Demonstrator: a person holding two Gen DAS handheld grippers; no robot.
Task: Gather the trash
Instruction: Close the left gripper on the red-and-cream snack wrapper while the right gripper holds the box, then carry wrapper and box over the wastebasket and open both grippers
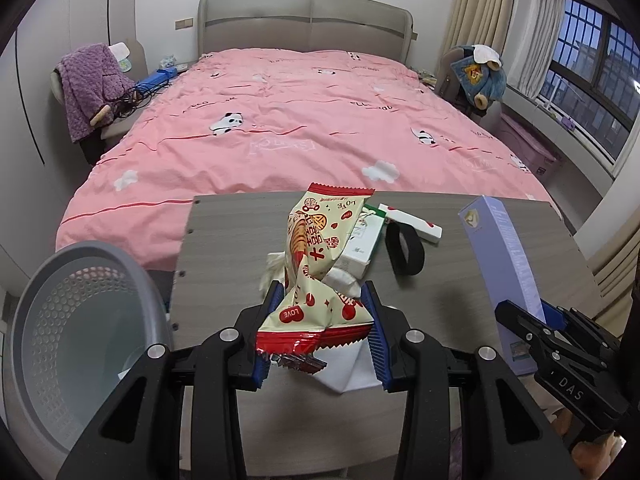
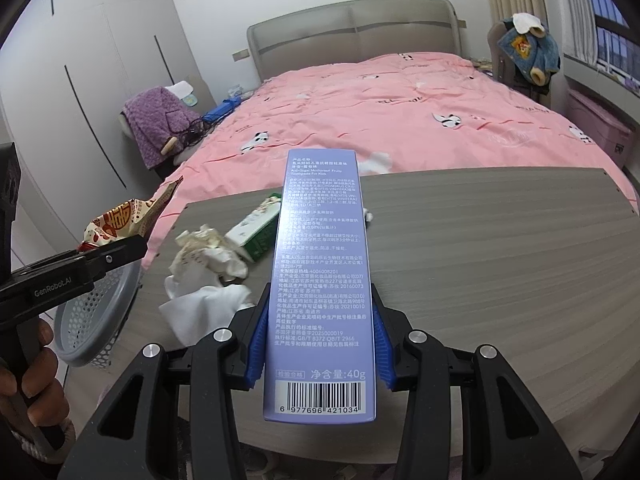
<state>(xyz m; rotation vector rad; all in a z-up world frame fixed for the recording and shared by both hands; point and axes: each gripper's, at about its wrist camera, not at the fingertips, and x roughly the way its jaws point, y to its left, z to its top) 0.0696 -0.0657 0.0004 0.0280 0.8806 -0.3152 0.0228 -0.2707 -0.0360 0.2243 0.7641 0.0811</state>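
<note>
My left gripper (image 1: 322, 298) is shut on a cream and red snack wrapper (image 1: 320, 240), which hangs lifted above the grey wood table (image 1: 224, 240). My right gripper (image 2: 320, 300) is shut on a long purple toothpaste box (image 2: 324, 240), held above the table with its barcode end towards the camera. That box (image 1: 500, 248) and the right gripper (image 1: 516, 316) show at the right edge of the left wrist view. A grey perforated bin (image 1: 80, 320) stands off the table's left edge, below and left of the wrapper. Crumpled tissues (image 2: 208, 256) and a green and white carton (image 2: 256, 228) lie on the table.
A black band (image 1: 404, 248) and a white stick with red and green marks (image 1: 412, 222) lie behind the carton. A bed with a pink cover (image 1: 300, 112) fills the space beyond the table. A person's hand (image 2: 24, 368) grips the left tool's handle.
</note>
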